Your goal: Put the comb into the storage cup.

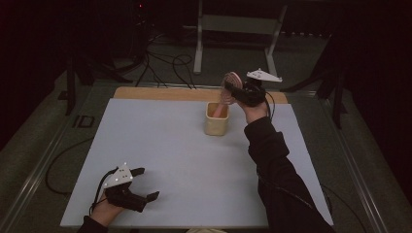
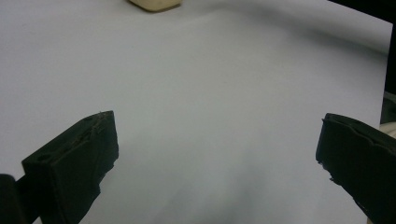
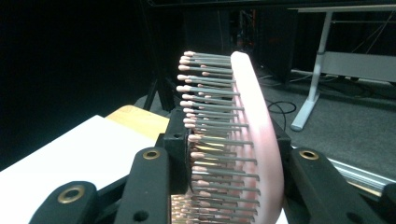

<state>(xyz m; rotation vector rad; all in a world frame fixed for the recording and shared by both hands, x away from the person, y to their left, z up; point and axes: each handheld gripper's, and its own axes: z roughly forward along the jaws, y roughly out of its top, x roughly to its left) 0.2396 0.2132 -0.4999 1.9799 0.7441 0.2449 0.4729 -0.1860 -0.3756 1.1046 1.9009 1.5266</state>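
Clamping the pink brush by its head, my right jaws press bristle side and back, holding it upright with the handle pointing down into the beige cup directly beneath. The drop turns on keeping that long axis plumb over the cup's mouth. The handle's tip is hidden inside the cup. My left jaws rest wide and empty on the desk, well apart from the cup.

Right tool grips pink hairbrush, seemingly above beige cup.
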